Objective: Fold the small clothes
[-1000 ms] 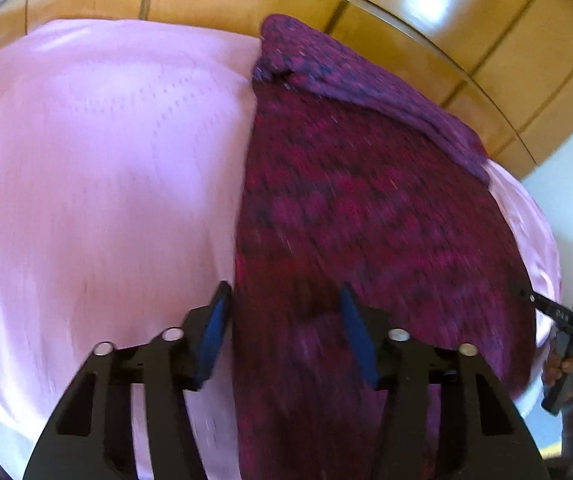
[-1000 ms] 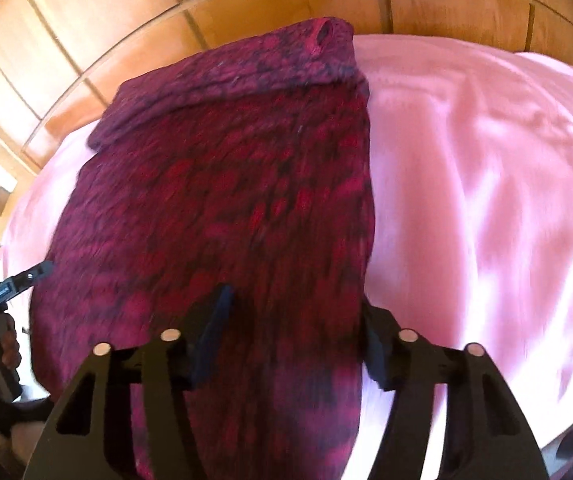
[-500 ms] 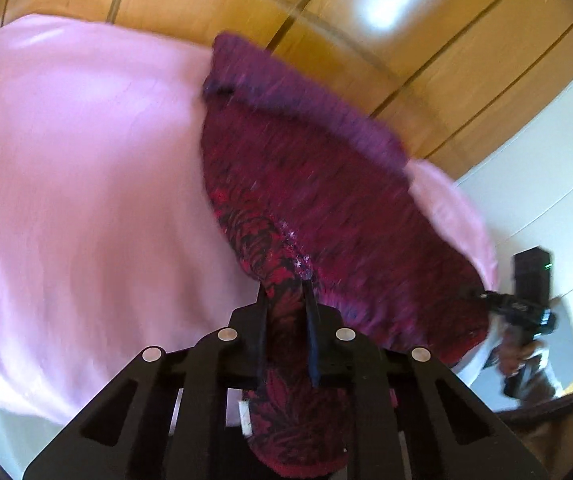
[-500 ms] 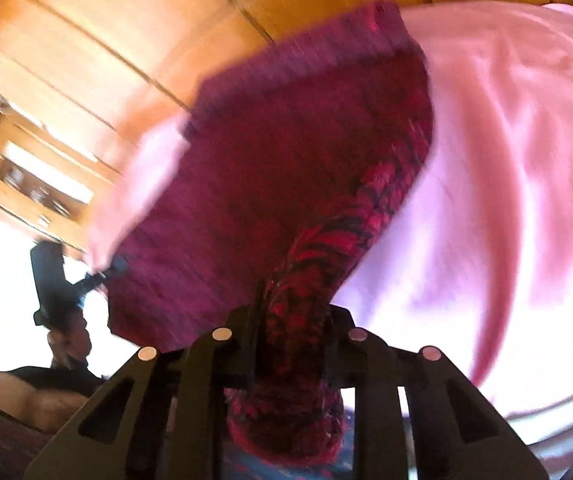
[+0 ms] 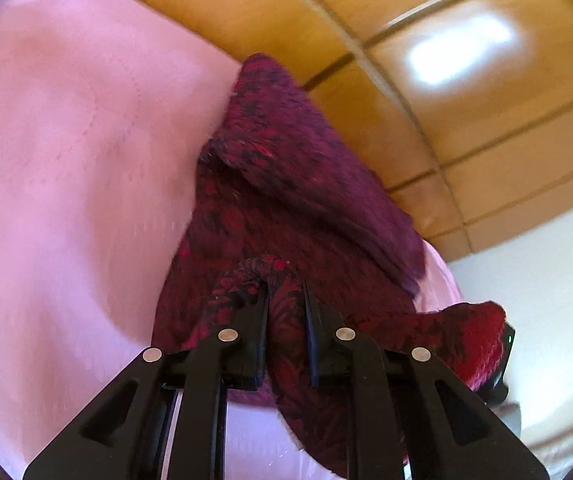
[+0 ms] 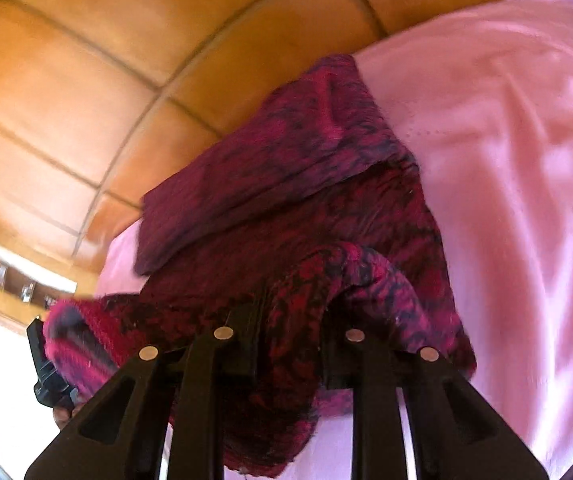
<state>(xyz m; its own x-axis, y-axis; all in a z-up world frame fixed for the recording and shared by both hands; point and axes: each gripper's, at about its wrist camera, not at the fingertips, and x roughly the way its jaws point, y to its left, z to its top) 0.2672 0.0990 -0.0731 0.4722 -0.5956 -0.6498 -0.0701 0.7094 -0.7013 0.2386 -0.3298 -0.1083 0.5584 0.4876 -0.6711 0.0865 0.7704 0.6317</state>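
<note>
A dark red and purple knitted garment (image 5: 286, 200) lies on a pink bed sheet (image 5: 66, 140), its far part folded over near the wooden headboard. My left gripper (image 5: 286, 304) is shut on the garment's near edge and holds it lifted above the sheet. In the right wrist view my right gripper (image 6: 292, 316) is shut on the near edge of the same garment (image 6: 286, 168), also lifted. The held cloth bunches over both sets of fingers and hangs down between them. Each gripper's far corner of cloth drapes over the other gripper.
A wooden panelled headboard (image 5: 446, 80) stands behind the bed; it also shows in the right wrist view (image 6: 106, 80). The pink sheet (image 6: 506, 160) spreads to the right in the right wrist view. A white wall (image 5: 546, 260) and a wooden shelf (image 6: 18, 280) are off to the sides.
Both grippers were open over the garment's near edge, then shut on it. They have since lifted it and carried it forward toward the headboard, so the cloth is doubling over.
</note>
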